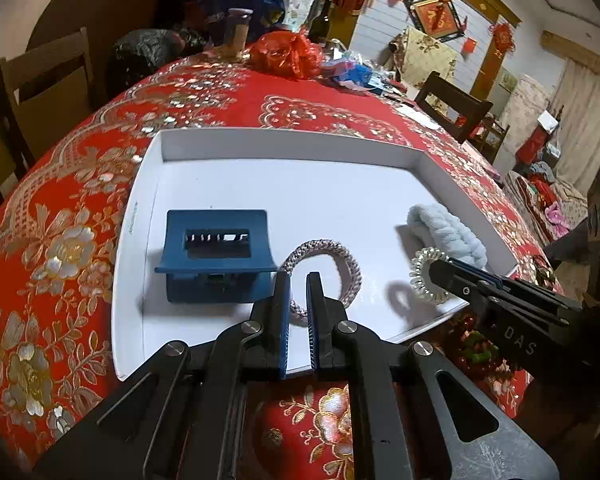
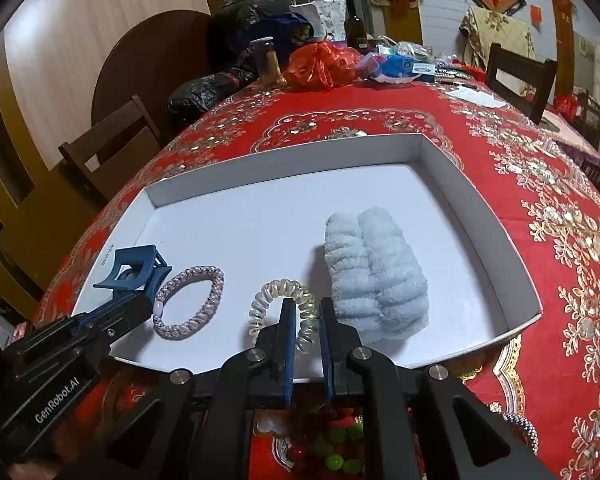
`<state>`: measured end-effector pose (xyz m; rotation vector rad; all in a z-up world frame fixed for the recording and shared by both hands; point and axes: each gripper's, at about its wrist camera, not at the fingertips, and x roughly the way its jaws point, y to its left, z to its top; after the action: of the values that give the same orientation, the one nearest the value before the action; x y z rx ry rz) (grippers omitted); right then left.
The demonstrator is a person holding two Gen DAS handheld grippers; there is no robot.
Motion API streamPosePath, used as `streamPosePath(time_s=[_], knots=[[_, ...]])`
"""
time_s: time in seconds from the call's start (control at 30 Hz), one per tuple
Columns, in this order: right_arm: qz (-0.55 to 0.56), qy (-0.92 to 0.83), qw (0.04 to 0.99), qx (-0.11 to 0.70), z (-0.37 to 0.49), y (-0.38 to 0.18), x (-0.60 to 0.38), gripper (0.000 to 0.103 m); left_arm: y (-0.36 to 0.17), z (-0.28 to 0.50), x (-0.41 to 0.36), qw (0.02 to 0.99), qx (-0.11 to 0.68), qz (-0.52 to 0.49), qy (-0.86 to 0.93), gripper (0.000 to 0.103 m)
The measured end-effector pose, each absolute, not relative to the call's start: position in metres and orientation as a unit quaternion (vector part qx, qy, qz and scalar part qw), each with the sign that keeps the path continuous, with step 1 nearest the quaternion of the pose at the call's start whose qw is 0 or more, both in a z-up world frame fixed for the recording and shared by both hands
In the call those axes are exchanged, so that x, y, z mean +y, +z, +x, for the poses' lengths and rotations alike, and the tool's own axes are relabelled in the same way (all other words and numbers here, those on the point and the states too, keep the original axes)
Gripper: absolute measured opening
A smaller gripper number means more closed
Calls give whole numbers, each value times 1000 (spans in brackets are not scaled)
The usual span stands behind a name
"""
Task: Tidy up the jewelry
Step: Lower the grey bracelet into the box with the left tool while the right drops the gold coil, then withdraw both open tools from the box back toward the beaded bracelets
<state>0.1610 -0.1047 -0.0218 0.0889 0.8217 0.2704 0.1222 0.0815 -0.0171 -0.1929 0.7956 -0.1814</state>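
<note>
- Left wrist view: low at the white tray's (image 1: 460,178) near edge, facing across it; close
- Right wrist view: same near edge, further right; both share the tray (image 2: 496,216) and red-clothed worktop (image 2: 380,108)

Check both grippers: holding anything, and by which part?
Cannot tell. Left gripper straddles the braided hair tie, right gripper the clear spiral hair tie, gaps showing; no clamp visible.

Materials and finishes noted, tray contents and surroundings.
Tray (image 2: 484,216): matt white card, smooth. Hair claw (image 1: 216,256): matt blue plastic. Braided hair tie (image 2: 190,300): woven cloth, rough. Coil hair tie (image 2: 260,304): glossy translucent plastic. Headband (image 2: 376,272): fluffy pale-blue terry cloth. Tablecloth (image 2: 520,140) on the table: red fabric with shiny metallic embroidery. Chair (image 2: 112,140): dark wood.
</note>
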Motion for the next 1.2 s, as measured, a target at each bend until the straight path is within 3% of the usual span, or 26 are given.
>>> streamPosePath(time_s=[0.03, 0.1, 0.13, 0.2, 0.23, 0.27, 0.3, 0.97, 1.2], knots=[[43, 130, 907, 398, 161, -22, -105, 10, -18, 123, 83, 913, 388, -96, -87, 10], [44, 128, 907, 399, 162, -22, -104, 11, -19, 123, 86, 911, 390, -105, -85, 28], [43, 128, 907, 400, 162, -21, -104, 12, -18, 122, 87, 912, 386, -108, -87, 32], [41, 132, 905, 403, 162, -20, -102, 17, -16, 118, 88, 915, 378, -110, -85, 50], [40, 137, 904, 404, 162, -19, -100, 24, -16, 118, 89, 916, 376, -111, -85, 51], [37, 139, 903, 404, 161, -18, -99, 31, -16, 116, 90, 916, 375, -112, -85, 51], [33, 140, 904, 403, 159, -17, -97, 31, -16, 115, 90, 917, 374, -112, -85, 51], [13, 118, 920, 374, 79, 14, -145, 32, 1, 62, 100, 917, 368, -115, -102, 54], [59, 31, 915, 398, 40, -3, -192, 32, -7, 31, 66, 909, 382, -55, -158, 54]])
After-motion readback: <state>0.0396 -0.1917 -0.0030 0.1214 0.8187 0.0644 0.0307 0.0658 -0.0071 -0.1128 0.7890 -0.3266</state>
